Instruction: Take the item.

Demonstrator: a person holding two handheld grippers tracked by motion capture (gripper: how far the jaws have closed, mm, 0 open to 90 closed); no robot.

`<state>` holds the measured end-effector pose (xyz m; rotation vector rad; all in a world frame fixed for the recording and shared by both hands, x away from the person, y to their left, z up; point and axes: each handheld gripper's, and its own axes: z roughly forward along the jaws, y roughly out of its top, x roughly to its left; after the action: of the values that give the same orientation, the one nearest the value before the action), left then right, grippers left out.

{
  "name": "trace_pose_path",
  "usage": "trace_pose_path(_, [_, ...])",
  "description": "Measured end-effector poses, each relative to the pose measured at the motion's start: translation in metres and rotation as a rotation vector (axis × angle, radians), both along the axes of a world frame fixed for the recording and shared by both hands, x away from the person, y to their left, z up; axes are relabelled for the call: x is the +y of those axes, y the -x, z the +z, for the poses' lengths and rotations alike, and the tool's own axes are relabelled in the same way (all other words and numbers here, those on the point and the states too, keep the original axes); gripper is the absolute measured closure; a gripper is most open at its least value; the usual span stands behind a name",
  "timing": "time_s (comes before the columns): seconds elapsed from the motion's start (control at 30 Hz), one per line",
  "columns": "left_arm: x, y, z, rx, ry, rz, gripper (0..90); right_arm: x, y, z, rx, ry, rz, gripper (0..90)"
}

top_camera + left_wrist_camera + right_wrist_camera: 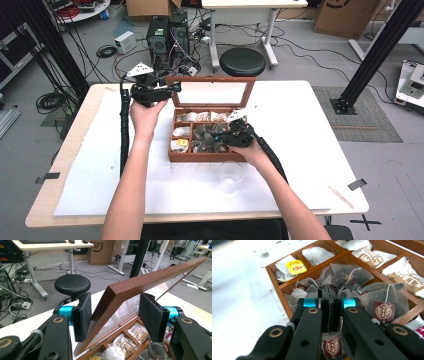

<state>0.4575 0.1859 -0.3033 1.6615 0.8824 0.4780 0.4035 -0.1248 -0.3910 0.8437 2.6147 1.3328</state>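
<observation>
Over the wooden tea box (207, 156) on the white surface (300, 130), the right hand-held gripper (329, 293) is clamped tight among pyramid tea bags (348, 273); the left hand-held gripper (115, 315) grips the raised lid (150, 280).

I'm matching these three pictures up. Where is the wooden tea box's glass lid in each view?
High view: the lid stands open behind the box, centre top, left gripper at its left corner.
Left gripper view: its frame corner sits between the jaws.
Right gripper view: not in it.
Shared landmark: brown-printed sachets.
</observation>
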Motion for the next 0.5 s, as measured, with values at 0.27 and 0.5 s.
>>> trace_pose_path(0.27, [0.0000,0.0000,0.0000,0.000,0.000,-0.001,44.5,-0.0020,0.0005,0.0025,-0.005,-0.009,0.001,90.0])
trace_pose_path(0.5, [0.0000,0.0000,-0.0001,0.001,0.001,0.000,44.4,0.0003,-0.0015,-0.0018,0.009,0.009,0.004,90.0])
